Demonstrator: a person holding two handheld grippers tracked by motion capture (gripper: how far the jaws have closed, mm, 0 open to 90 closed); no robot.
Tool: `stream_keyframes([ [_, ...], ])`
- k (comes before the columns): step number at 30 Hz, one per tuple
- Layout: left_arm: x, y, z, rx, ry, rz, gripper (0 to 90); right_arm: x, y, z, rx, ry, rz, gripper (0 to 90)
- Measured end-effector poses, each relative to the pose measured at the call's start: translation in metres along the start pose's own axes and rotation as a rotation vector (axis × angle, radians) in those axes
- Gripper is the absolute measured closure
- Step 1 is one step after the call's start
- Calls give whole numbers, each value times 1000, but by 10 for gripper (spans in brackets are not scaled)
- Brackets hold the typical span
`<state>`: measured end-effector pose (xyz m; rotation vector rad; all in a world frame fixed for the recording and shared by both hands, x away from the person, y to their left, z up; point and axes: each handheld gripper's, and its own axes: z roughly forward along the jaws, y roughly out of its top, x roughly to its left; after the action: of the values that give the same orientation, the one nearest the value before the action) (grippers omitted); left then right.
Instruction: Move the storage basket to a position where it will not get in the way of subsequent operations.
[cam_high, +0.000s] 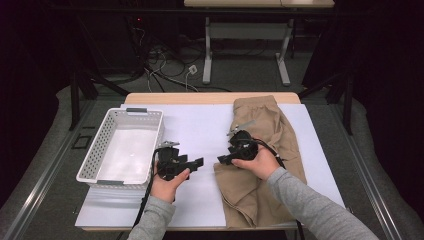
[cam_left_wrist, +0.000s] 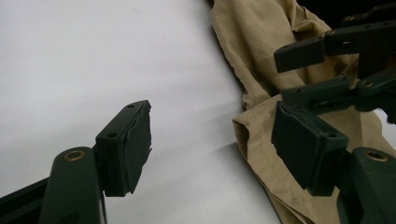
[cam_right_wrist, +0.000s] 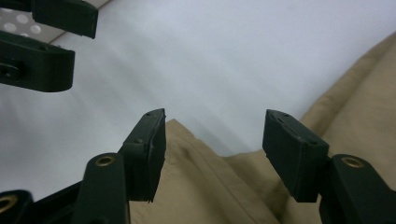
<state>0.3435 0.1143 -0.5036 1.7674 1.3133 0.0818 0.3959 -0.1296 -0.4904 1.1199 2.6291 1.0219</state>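
A tan garment (cam_high: 267, 145) lies crumpled along the right side of the white sheet (cam_high: 200, 125). My right gripper (cam_high: 223, 159) hovers at the garment's left edge, pointing left. In the right gripper view its jaws (cam_right_wrist: 215, 149) stand open, with a fold of the tan garment (cam_right_wrist: 196, 186) below and between them, not pinched. My left gripper (cam_high: 198, 163) is held over the bare sheet, pointing right toward the garment. Its jaws (cam_left_wrist: 215, 140) are open with nothing between them; the tan garment (cam_left_wrist: 261, 42) and the right gripper (cam_left_wrist: 306, 70) lie just beyond.
A white perforated basket (cam_high: 100, 145), nothing inside, stands at the left of the sheet, close behind my left hand. The wooden table edge (cam_high: 210, 98) runs along the back. Cables and a table frame (cam_high: 245, 50) are on the floor beyond.
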Motion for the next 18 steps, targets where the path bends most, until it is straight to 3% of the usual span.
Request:
stream_keyframes([
  [7,2,0,-1,-5,0,-9,285,14,3,18,28,8,-34,390],
  [15,3,0,-1,-5,-3,-14,285,16,0,31,80,-11,-53,394],
  [18,4,0,-1,-3,-5,-17,285,15,-2,32,95,-2,-39,456],
])
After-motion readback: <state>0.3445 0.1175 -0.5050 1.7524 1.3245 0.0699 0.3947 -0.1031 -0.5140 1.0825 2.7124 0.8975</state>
